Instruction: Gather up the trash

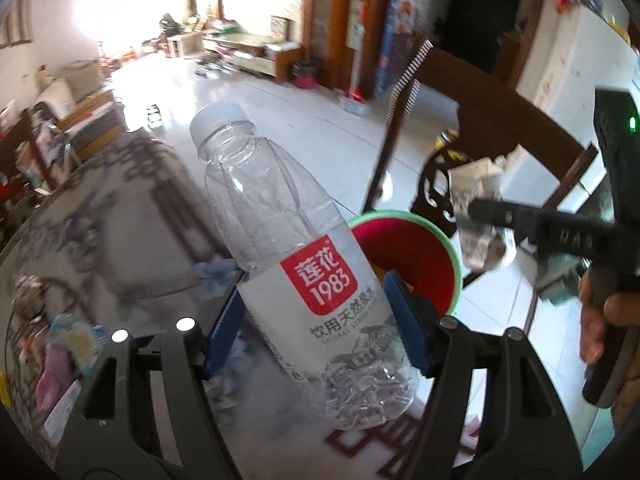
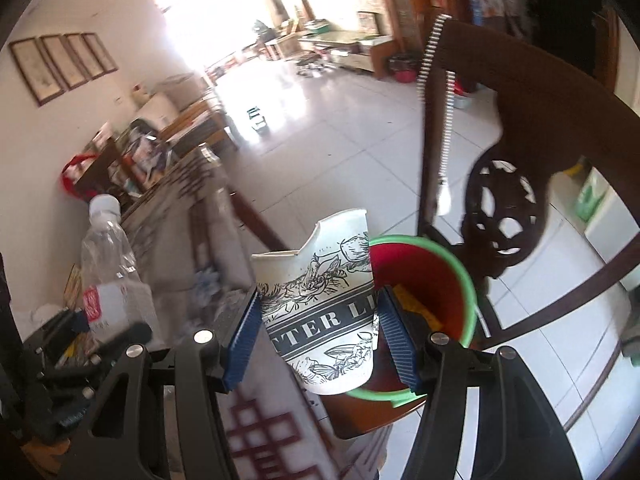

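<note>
Between each tool's pads: bottle (image 1: 304,264) left (image 1: 320,320), cup (image 2: 320,304) right (image 2: 320,320).

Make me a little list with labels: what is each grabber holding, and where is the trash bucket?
left gripper: shut on the plastic bottle, empty, white cap on
right gripper: shut on the paper cup, rim torn
bucket: red with a green rim, just beyond both grippers, beside the wooden chair
done yet: no, both things are held, not in the bucket
</note>
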### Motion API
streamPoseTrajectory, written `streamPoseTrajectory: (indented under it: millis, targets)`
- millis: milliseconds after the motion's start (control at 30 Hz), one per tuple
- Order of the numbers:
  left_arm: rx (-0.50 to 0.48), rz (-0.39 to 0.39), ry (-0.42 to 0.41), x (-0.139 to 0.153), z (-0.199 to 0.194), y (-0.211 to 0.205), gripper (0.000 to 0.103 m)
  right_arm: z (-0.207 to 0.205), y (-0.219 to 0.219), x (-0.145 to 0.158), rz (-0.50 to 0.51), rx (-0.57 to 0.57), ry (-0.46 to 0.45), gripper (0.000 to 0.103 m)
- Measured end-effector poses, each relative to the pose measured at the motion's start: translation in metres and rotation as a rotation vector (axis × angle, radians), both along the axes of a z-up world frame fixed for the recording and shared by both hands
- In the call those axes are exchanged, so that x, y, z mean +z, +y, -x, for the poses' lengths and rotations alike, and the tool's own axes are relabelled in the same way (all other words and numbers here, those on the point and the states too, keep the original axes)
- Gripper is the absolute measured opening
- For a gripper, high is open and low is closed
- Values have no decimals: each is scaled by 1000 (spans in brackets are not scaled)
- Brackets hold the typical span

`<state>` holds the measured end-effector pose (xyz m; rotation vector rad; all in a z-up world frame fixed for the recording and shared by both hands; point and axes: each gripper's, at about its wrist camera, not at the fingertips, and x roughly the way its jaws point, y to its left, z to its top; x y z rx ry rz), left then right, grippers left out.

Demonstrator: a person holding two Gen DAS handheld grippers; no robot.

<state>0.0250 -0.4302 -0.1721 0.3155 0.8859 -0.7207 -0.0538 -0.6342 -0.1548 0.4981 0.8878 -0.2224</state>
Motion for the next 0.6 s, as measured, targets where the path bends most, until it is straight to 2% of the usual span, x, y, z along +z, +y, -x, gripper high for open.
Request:
streamPoseTrajectory:
  millis: [133, 400, 600]
  targets:
    - [-69, -30, 30, -18, -2, -31, 67, 1, -20, -13, -15, -28, 19, 57]
    - [-171, -36, 70, -39, -1, -84, 67, -3, -42, -34, -25, -68, 67, 57]
    - [-200, -48, 87, -51, -7, -105, 68, -2, -58, -41, -26, -106, 90, 59]
